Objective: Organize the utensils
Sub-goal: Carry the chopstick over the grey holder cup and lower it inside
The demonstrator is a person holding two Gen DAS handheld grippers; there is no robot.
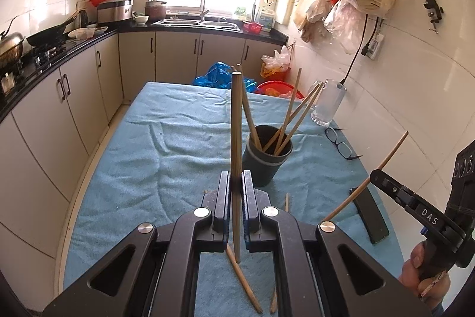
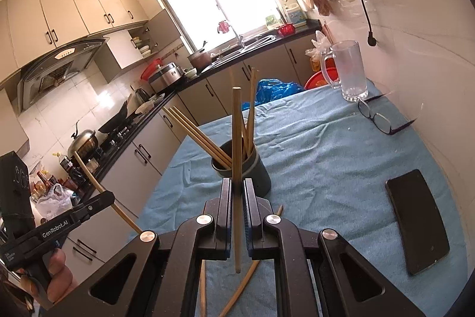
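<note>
- Your left gripper's [image 1: 236,192] fingers [image 1: 223,198] are clamped on one upright chopstick [image 1: 236,138]; your right gripper's [image 2: 237,195] fingers [image 2: 251,198] pinch a second chopstick [image 2: 236,156] the same way.
- Both sticks are held just short of the dark cup [image 1: 267,159], which stands on the blue cloth [image 1: 154,144] with several chopsticks [image 1: 292,121] leaning in it.
- Loose chopsticks [image 1: 245,284] lie on the cloth on your side of the cup.
- Risk: the leaning sticks fan across the cup's mouth; lowering a held stick onto them could deflect it or tip the cup.
- Risk: both grippers converging on the cup together could collide.
- Beyond the cup stand a glass mug [image 2: 348,70] and spectacles [image 2: 377,118]; a phone [image 2: 418,222] lies right of it.
- Hidden: the cup's base behind the fingers, and the loose sticks' near ends, cut off by the gripper bodies.
</note>
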